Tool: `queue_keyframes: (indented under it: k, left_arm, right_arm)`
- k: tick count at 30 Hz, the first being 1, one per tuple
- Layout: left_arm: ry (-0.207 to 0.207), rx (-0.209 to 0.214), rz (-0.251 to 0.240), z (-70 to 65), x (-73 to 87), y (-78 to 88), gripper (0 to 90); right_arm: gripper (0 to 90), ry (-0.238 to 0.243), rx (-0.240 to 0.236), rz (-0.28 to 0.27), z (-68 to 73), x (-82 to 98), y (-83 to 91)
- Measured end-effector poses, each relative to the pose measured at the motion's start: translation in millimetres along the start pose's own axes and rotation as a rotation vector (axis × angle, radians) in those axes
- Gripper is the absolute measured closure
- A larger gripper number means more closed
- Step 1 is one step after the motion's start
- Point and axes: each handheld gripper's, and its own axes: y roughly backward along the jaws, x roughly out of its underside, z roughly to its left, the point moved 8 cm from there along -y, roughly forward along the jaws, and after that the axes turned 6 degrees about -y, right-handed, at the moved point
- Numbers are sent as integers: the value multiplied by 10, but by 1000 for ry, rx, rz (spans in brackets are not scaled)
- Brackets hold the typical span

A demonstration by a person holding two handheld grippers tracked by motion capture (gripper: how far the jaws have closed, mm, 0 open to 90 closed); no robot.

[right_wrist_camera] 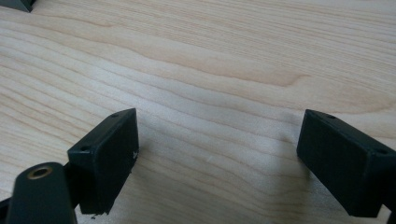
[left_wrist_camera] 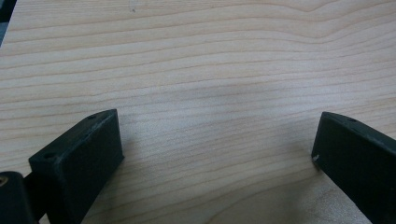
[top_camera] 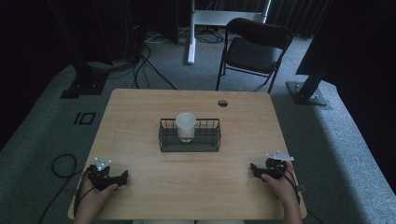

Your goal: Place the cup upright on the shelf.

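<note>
One bench (top_camera: 140, 186), light wood, sits at the centre of the high view. On it stands one black wire basket (top_camera: 189, 145), in the middle of the frame, and in that basket one white cup (top_camera: 186, 126). One small round hole (top_camera: 222, 103) marks the bench near its upper edge.

Two grippers rest on the bench: the left gripper (top_camera: 122, 179) at lower left and the right gripper (top_camera: 253, 169) at lower right, one in each of two hands. Each gripper has two black jaws, spread wide apart in both gripper views.

One dark folding chair (top_camera: 254, 49) stands on the floor, upper right of centre.
</note>
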Motion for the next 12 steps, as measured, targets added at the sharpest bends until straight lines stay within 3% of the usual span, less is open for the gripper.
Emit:
queue_keyframes:
  k: [12]
  left_arm:
    - [0,0,0,0,0,0,20]
  right_arm:
    - [126,-9,9,-2,7,-5,-5]
